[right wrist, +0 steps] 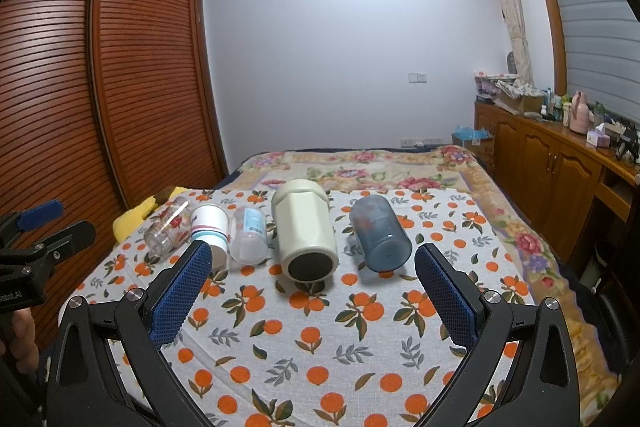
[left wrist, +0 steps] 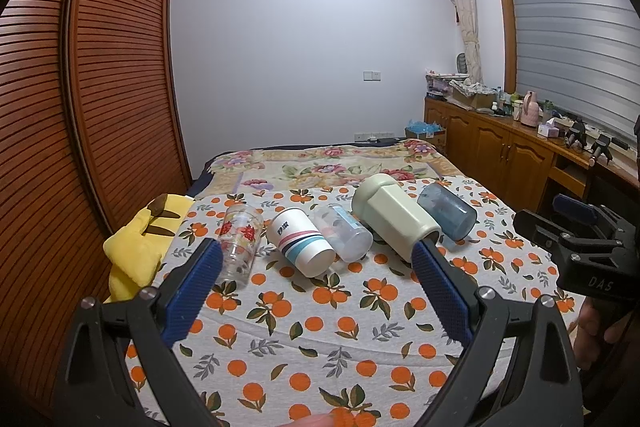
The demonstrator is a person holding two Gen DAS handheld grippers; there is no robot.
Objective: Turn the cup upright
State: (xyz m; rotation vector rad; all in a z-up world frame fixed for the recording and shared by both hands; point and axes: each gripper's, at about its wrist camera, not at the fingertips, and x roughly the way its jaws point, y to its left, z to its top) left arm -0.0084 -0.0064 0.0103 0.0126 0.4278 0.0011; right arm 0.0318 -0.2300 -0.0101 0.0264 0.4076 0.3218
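Left gripper (left wrist: 316,259): spread wide, holding nothing, poised above the near part of the orange-print cloth (left wrist: 304,347) with the row of cups ahead of it.
Right gripper (right wrist: 312,259): also wide apart and empty, pointed at the middle of the row; its body shows at the right edge of the left wrist view.
Cups: five lie on their sides in a row on the cloth over the bed (right wrist: 360,163). From left to right: printed glass (right wrist: 170,225), striped paper cup (right wrist: 210,227), clear plastic cup (right wrist: 249,235), cream cup (right wrist: 306,231), blue tumbler (right wrist: 380,233).
Contact: the three left cups lie touching or just beside one another; the cream cup is near them; the blue tumbler lies apart on the right.
Which cup first: cannot tell from the task; the cream cup and blue tumbler sit between the right gripper's fingers, so either is a likely pick.
Doing it well: close across the body near mid-length, lift clear of the cloth, rotate until the mouth faces up, then set it down flat.
Risk: round cups may roll on the soft, slightly wrinkled cloth; approach squarely and avoid nudging neighbours.
Surface: bedding gives underfoot, so release only once the base sits level.
Nearby: a yellow plush (left wrist: 136,251) lies at the left edge, clear of the row.
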